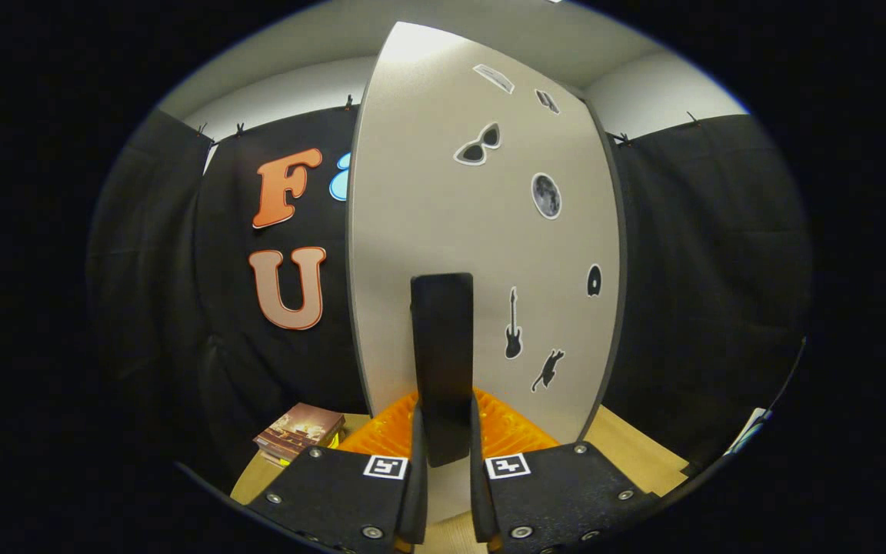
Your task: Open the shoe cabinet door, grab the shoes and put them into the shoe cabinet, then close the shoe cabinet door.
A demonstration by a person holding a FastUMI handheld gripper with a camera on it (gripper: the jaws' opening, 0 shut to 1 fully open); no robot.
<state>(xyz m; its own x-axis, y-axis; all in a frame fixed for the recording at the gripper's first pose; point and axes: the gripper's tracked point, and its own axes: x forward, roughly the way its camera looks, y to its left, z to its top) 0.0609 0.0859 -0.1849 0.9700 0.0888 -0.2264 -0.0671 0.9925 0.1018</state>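
Note:
The shoe cabinet door (pixel 443 200) is a tall pale grey panel with small stickers, standing upright just ahead of me. A black vertical handle (pixel 443 338) sticks out from its lower part. My gripper (pixel 447 419) is shut on this handle, one finger pressing each side of its lower end. The door's left edge stands out against the black cloth wall, and its right edge runs back away from me.
A book (pixel 298 431) lies on the light wooden surface (pixel 627 454) to the left of my fingers. Black cloth walls enclose both sides behind the door. A white-edged object (pixel 751 431) sits at the far right, too small to identify.

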